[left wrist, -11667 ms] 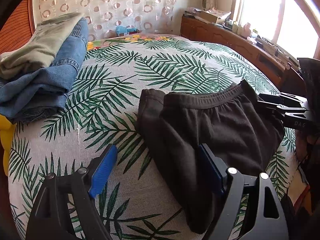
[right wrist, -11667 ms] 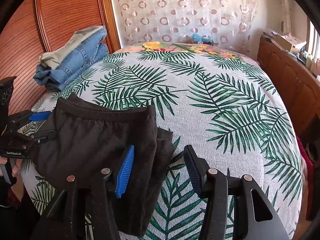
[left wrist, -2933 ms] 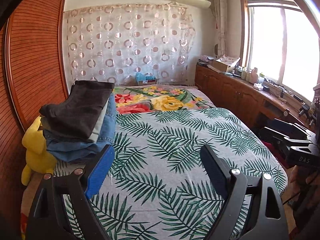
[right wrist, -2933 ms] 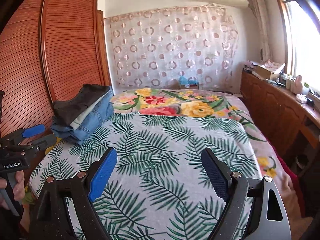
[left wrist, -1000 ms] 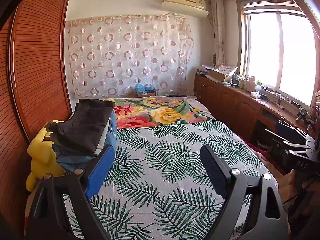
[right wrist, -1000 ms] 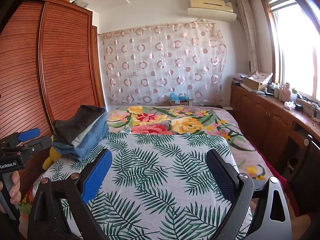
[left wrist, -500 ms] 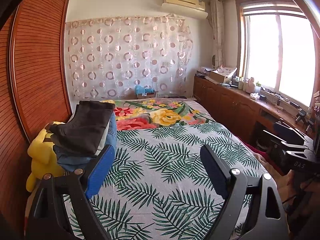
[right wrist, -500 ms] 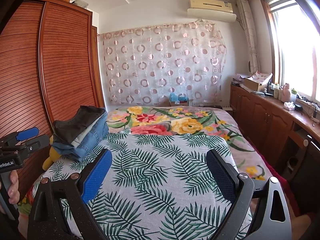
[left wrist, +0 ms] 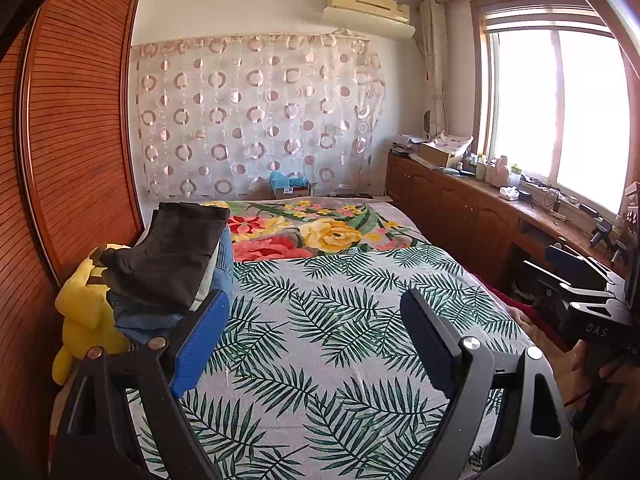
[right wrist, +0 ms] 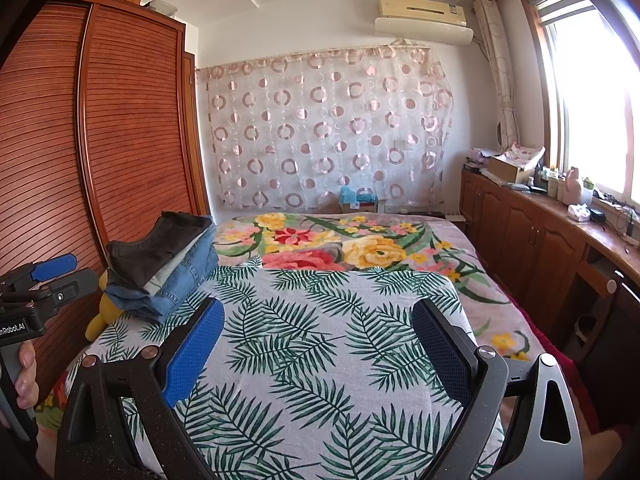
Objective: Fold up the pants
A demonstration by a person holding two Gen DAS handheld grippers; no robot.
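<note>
The folded dark brown pants (left wrist: 168,256) lie on top of a stack of folded jeans (left wrist: 222,268) at the left edge of the bed; the pants also show in the right wrist view (right wrist: 160,244). My left gripper (left wrist: 314,344) is open and empty, held back over the near end of the bed, right of the stack. My right gripper (right wrist: 318,350) is open and empty, also over the near end of the bed. Each gripper shows at the edge of the other's view: the right one (left wrist: 580,280) and the left one (right wrist: 52,276).
The bed carries a palm-leaf sheet (left wrist: 340,320) and a floral cover (right wrist: 320,248) farther back. A yellow plush toy (left wrist: 80,312) sits beside the stack. A wooden wardrobe (right wrist: 100,140) stands left; a low cabinet (right wrist: 540,240) with clutter runs along the window on the right.
Both grippers have drawn back slightly from the bed and tilted up a little over the last second. The pants stack has stayed still.
</note>
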